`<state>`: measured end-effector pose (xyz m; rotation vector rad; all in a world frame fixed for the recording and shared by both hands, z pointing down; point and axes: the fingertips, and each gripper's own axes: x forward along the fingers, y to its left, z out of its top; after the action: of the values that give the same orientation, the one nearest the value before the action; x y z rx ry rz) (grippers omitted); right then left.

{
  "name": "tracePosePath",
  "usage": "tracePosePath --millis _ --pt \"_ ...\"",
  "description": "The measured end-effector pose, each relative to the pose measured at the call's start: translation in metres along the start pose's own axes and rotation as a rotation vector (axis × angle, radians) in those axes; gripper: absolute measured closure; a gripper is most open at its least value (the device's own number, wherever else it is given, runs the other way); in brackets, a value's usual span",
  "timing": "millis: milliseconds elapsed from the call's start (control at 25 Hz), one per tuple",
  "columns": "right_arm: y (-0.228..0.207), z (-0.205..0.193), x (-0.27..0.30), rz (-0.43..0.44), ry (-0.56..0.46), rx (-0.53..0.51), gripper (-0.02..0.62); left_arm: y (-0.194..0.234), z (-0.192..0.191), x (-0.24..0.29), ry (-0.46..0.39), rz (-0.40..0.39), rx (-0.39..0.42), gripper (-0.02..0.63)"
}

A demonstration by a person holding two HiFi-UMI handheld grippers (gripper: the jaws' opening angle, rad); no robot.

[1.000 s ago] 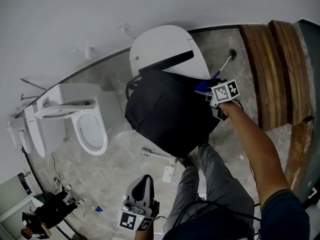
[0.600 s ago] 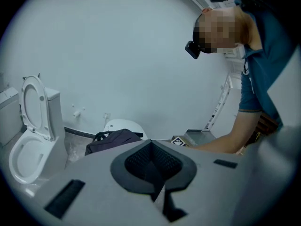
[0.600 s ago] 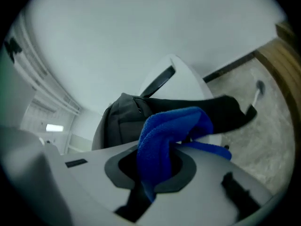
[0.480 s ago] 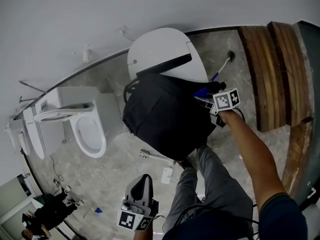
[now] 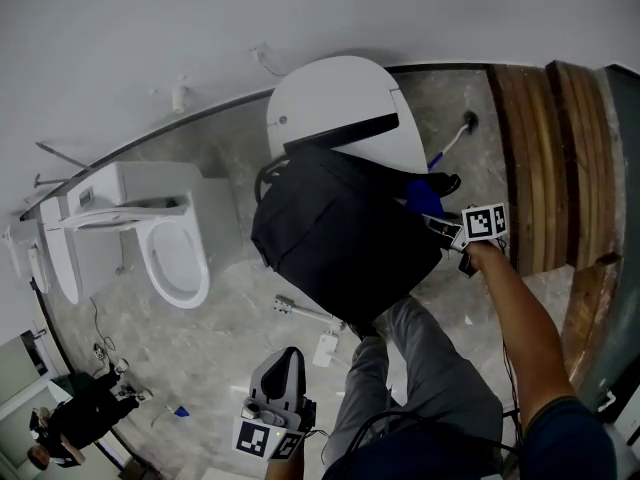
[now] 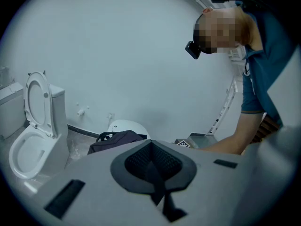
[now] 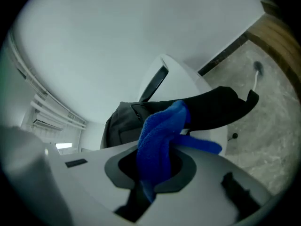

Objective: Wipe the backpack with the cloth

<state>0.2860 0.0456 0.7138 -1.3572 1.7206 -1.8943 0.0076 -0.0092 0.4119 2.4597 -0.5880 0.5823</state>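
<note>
Currently, the blue cloth (image 7: 159,142) is clamped between the fingers of the right gripper (image 7: 151,173), which is held at the 3 o'clock edge of the black backpack (image 5: 335,233); whether cloth and fabric touch cannot be told. The backpack is propped on a white rounded fixture (image 5: 330,93). The left gripper (image 5: 288,363) is held at 6 o'clock, well apart, its fingers pressed together on nothing. An open toilet (image 5: 178,258) is seen at 9 o'clock.
</note>
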Motion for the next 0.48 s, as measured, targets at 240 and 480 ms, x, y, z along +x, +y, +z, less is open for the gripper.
tracePosePath --millis 240,480 --pt "0.043 0.056 0.067 0.058 0.079 -0.176 0.555 0.004 0.0 -0.002 -0.017 0.028 -0.015 0.601" --pt "0.095 0.147 0.157 0.11 0.065 -0.137 0.555 0.014 -0.007 -0.019 -0.048 0.088 -0.054 0.601"
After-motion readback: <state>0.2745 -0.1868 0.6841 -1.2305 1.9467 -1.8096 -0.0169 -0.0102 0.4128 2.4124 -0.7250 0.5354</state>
